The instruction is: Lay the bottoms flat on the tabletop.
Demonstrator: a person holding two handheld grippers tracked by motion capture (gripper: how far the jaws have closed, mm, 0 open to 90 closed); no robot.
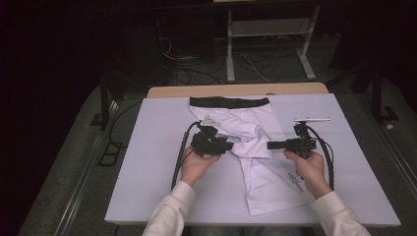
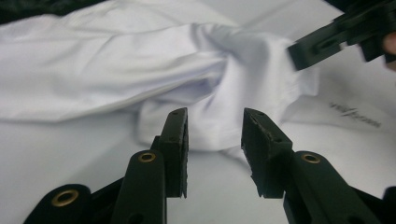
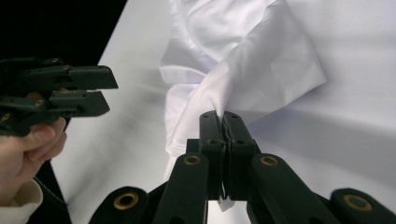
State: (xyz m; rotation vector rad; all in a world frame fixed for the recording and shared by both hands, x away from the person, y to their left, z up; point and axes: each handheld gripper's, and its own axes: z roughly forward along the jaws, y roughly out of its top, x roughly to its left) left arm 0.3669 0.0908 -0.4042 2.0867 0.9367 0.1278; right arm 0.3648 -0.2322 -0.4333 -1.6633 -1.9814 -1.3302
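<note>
White stretch fabric, a pair of shorts with a black waistband [image 1: 246, 142], lies spread down the middle of the pale grey table [image 1: 147, 162], waistband at the far edge, one leg reaching toward the person. The work looks like folding, and it seems barely begun: one leg hem is gathered up toward the middle, the rest lies flat and unfolded. The right gripper [image 3: 223, 116] has its jaws clamped on a pinch of that white cloth. The left gripper [image 2: 215, 116] stands with its jaws parted, nothing between them, the bunched hem just beyond. Small dark print on the near leg [image 1: 294, 180] is too small to read, and the room beyond the table is dark.
</note>
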